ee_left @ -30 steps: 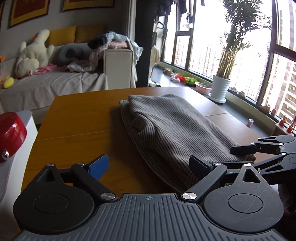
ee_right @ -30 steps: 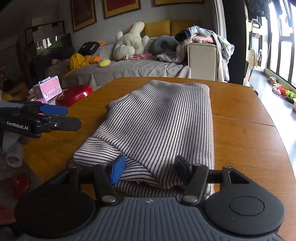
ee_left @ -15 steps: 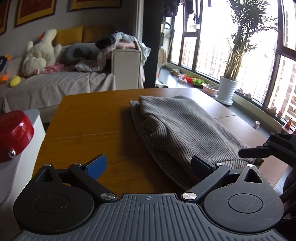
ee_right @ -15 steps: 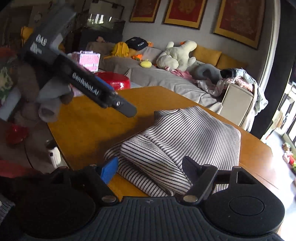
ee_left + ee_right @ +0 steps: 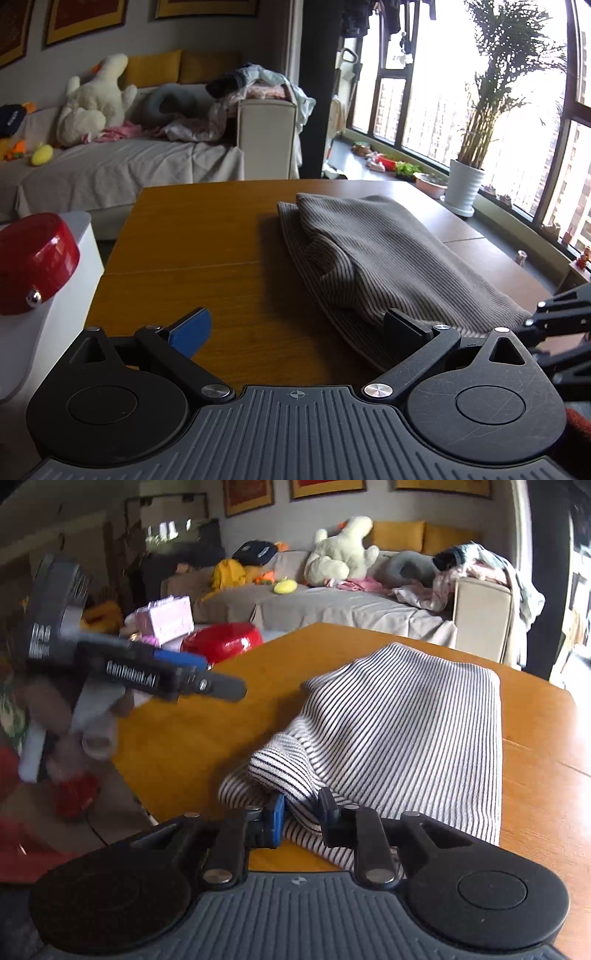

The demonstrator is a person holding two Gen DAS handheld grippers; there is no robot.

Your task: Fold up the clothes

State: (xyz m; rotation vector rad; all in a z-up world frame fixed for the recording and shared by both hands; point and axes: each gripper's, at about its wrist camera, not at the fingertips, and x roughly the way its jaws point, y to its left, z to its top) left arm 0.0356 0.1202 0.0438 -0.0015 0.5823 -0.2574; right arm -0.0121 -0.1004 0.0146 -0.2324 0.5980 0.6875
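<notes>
The right wrist view shows what the left one cannot: the right tongs (image 5: 301, 818) are clamped on a raised fold at the near edge of the striped garment (image 5: 402, 731), the blue pad and the black pad drawn close with cloth pinched between them. In the left wrist view the right tongs (image 5: 561, 314) appear only as dark linkage at the right edge, and the grip itself is hidden there. That view shows instead the left tongs (image 5: 295, 328) standing wide apart, holding nothing, with bare counter (image 5: 192, 236) between the blue pad and the black pad (the black pad overlaps the garment's near edge, though touching cannot be told). From the right wrist view the left tongs (image 5: 207, 681) hang blurred at the left, off the counter's corner, gripped by a hand (image 5: 74, 723); their gap is not readable there.

The garment (image 5: 373, 254) lies folded on the counter, towards its right half. Its long axis runs from the near edge away towards the sofa (image 5: 351, 605), with one narrow end far and the other near the tongs. The near end is rumpled, a layer lifted and bunched. The far end lies flat and squared.

Only the left wrist view takes in the window and the potted plant (image 5: 465, 184). Both show a red bowl (image 5: 221, 642) beside the counter.
</notes>
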